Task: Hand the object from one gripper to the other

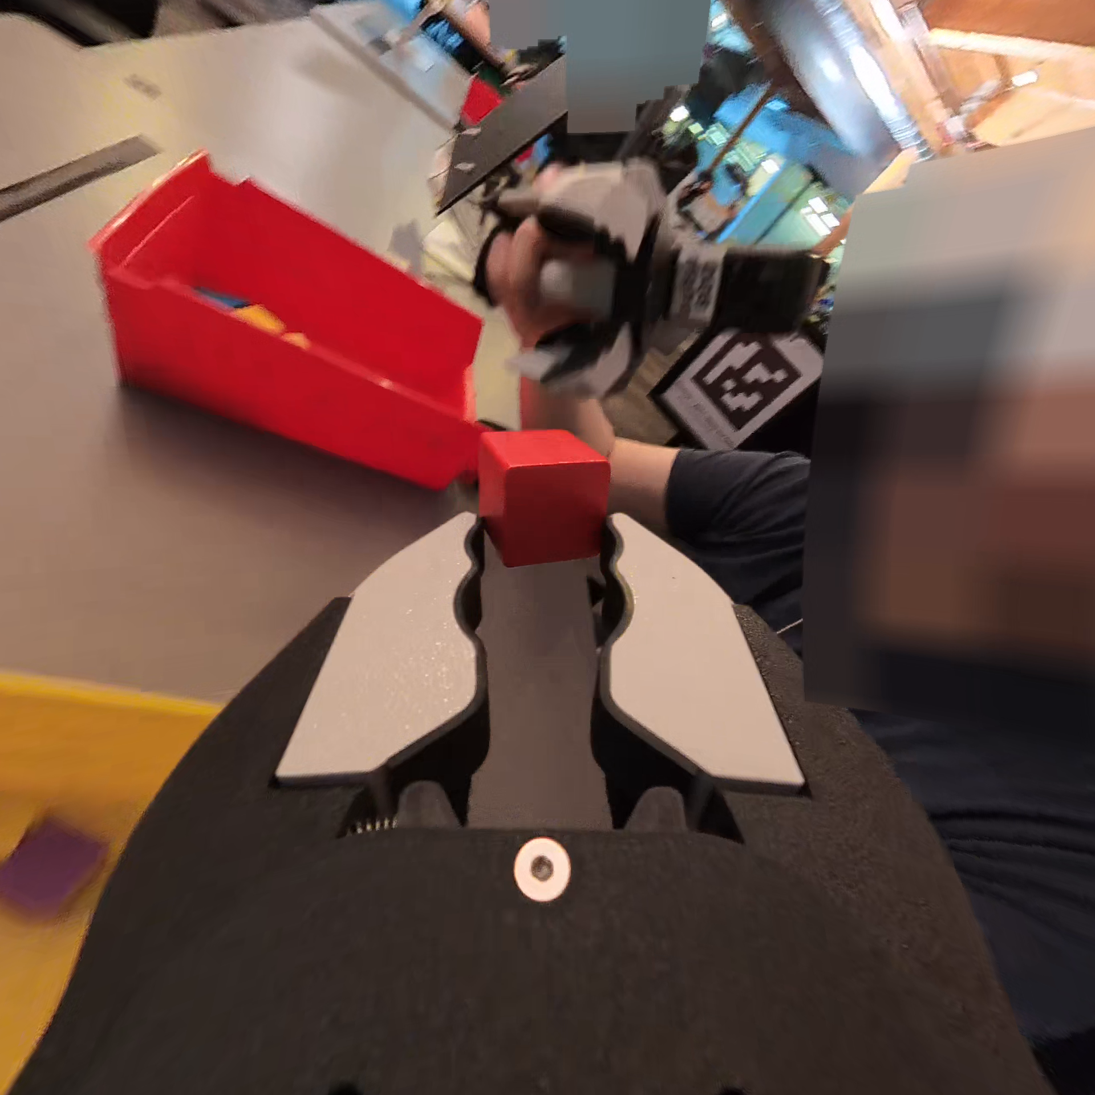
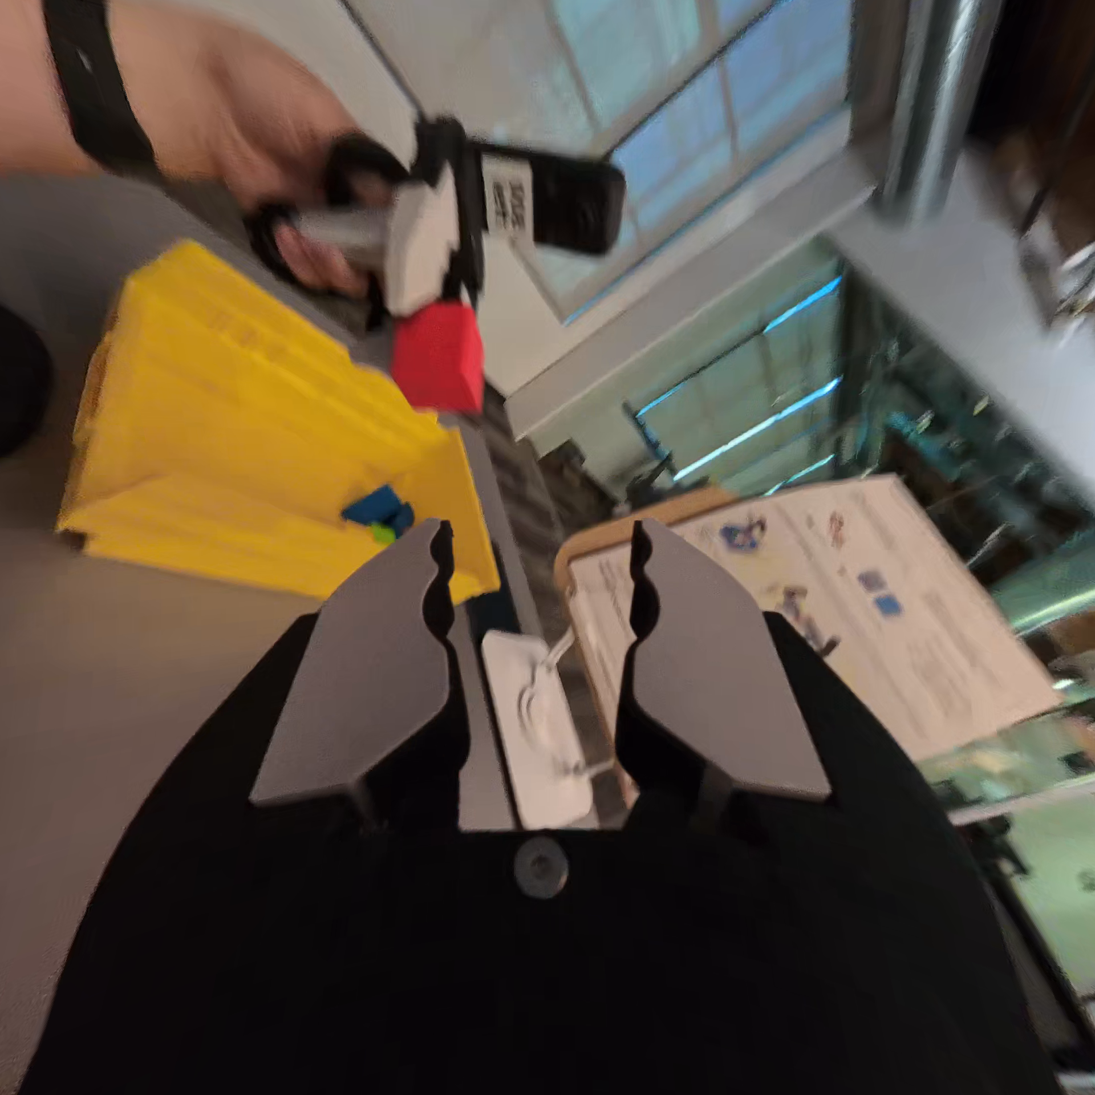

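The left hand-held gripper (image 1: 542,533) pinches a red cube (image 1: 542,498) at its fingertips above the desk (image 1: 178,563), the right hand-held gripper (image 2: 539,545) spread empty nearby (the block looks rigid, light, best taken by its exposed flat faces).

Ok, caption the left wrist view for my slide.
Left gripper clamps a red cube near a red bin.
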Demonstrator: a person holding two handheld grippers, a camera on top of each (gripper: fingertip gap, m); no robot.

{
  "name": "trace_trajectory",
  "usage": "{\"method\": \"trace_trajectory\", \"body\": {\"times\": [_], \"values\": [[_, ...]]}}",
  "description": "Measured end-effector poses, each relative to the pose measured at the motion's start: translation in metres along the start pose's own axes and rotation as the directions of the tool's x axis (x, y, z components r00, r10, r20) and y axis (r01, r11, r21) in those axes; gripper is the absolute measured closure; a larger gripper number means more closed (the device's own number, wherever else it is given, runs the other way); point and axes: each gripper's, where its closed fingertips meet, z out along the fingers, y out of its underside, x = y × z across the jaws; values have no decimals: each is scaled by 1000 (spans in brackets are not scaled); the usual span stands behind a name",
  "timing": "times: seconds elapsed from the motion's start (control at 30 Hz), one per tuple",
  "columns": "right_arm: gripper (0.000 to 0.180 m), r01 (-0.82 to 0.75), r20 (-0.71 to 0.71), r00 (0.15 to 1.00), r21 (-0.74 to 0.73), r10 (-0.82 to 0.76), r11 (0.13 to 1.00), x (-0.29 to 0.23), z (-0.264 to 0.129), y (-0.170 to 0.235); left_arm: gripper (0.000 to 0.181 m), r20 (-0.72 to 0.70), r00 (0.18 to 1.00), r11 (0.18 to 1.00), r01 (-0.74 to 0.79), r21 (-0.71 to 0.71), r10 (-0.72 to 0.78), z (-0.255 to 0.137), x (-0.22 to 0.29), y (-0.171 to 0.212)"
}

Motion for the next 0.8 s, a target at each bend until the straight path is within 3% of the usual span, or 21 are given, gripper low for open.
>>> {"method": "trace_trajectory", "body": {"times": [0.23, 0.5, 0.7, 0.8], "values": [[121, 176, -200, 968, 102, -153, 979, -16, 12, -36, 144, -182, 982, 998, -34, 59, 45, 40, 35, -20], [144, 198, -198, 966, 163, -164, 967, -22, 5, -49, 144, -269, 960, 997, -77, -3, 73, 63, 55, -11], [144, 112, -89, 991, 154, -100, 982, -23, 3, -45, 145, -245, 960, 990, -124, 62, 135, 49, 53, -21], [144, 57, -15, 998, 17, -57, 998, 1, -12, -21, 144, -55, 978, 975, -193, 114, 200, 28, 34, -31]]}}
